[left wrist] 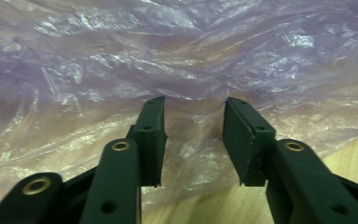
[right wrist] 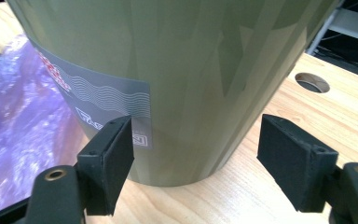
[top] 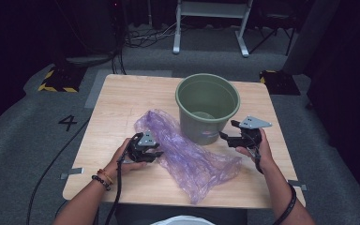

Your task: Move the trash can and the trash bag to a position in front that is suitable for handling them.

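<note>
Left gripper [left wrist: 193, 140] jaws are set partly apart over a crumpled, translucent purple plastic bag [top: 187, 157], film bunched between but not visibly pinched. Right gripper [right wrist: 196, 163] is held open just before a round olive-green plastic bucket [top: 207, 107], a grey label seen on its wall.

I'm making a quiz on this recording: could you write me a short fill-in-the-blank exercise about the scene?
1. The bucket standing on the table is ____ in colour.
2. The crumpled plastic bag lying beside the bucket is ____ in colour.
3. The left gripper has its jaws at the ____.
4. The right gripper faces the bucket's ____ wall, jaws open.

Missing words: green; purple; bag; outer
</note>
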Demonstrator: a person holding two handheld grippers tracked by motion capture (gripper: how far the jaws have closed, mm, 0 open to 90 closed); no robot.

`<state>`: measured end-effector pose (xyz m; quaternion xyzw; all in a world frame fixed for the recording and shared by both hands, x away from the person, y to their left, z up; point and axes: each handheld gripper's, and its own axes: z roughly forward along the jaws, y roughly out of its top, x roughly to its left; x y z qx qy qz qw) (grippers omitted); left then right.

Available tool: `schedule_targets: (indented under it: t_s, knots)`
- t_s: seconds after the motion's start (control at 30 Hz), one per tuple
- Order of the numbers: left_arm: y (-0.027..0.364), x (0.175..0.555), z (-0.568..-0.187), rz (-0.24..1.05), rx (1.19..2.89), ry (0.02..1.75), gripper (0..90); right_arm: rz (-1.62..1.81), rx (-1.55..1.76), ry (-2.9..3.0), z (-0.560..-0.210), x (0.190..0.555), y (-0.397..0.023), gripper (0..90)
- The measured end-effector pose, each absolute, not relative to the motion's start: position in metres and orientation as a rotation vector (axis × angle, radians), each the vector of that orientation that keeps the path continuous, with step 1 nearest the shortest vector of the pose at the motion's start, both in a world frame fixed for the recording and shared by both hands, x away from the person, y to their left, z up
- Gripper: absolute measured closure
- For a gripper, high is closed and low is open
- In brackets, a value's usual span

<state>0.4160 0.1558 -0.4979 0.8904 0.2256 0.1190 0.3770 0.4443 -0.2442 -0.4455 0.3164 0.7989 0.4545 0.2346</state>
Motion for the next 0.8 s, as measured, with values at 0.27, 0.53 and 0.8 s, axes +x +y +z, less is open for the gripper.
schedule_targets:
  t_s: [0.27, 0.53, 0.8]
  knots:
    - [0.156, 0.406, -0.498, 0.298, 2.276, 0.595, 61.9, 1.216, 0.888, 2.229, -0.447, 0.438, -0.252, 28.4]
    - [0.149, 0.402, -0.501, 0.277, 2.239, 0.612, 62.5, 1.176, 0.725, 2.487, -0.467, 0.414, -0.246, 33.4]
    - [0.135, 0.396, -0.502, 0.259, 2.241, 0.57, 59.5, 1.12, 0.658, 2.647, -0.491, 0.404, -0.241, 46.4]
